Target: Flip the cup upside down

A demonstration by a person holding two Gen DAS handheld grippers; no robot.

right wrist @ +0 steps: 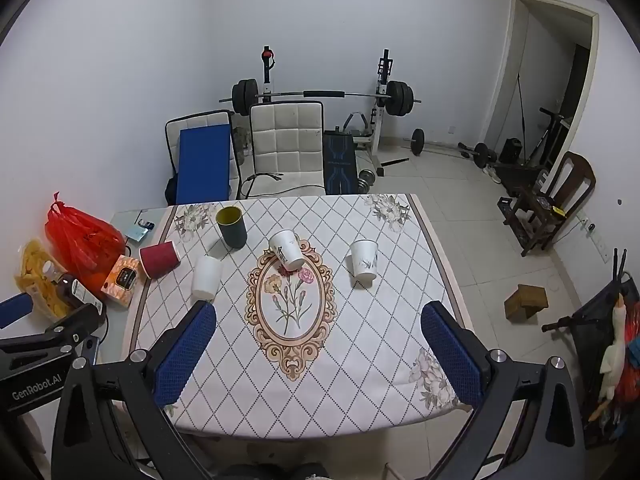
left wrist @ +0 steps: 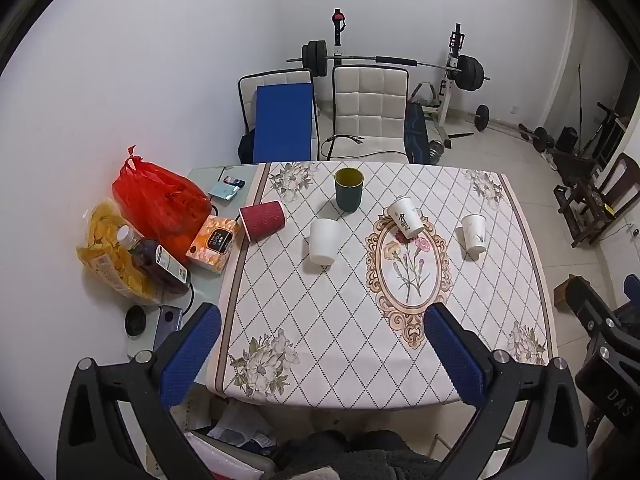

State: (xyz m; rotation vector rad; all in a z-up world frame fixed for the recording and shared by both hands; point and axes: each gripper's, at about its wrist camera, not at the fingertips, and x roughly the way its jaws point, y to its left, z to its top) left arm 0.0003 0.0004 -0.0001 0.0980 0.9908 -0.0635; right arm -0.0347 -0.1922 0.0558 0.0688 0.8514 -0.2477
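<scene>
a: nearest us, both tools are hanging above the near edge of the table. the left gripper point(left wrist: 322, 354) is holding its blue pads spread wide with nothing between them, and the right gripper point(right wrist: 318, 350) is doing the same.

b: so nothing is being gripped yet. which cup are we going for?

a: that's a judgement call. five are sitting on the patterned tablecloth point(right wrist: 360, 360). from the right wrist view, the plain white cup point(right wrist: 206, 278) at about 10 o'clock is closest, and it looks like it's already sitting mouth down. the flower-print paper cup point(right wrist: 365, 259) at 1 o'clock is standing mouth up, well apart from the others.

b: and further back?

a: the lettered paper cup point(right wrist: 286, 255) at 12 o'clock is leaning tilted at the top of the oval motif. the red ribbed cup point(right wrist: 159, 259) is lying on its side at the cloth's left edge, just beside the orange box point(right wrist: 121, 280). farthest, at 11 o'clock, the dark green cup point(right wrist: 232, 227) is standing upright, mouth open.

b: how should the grab go?

a: i'm thinking the flower-print cup suits the right gripper. come in level, pinch mid-wall lightly since paper crushes, lift clear, roll the wrist over, then set the rim flat before releasing.
</scene>
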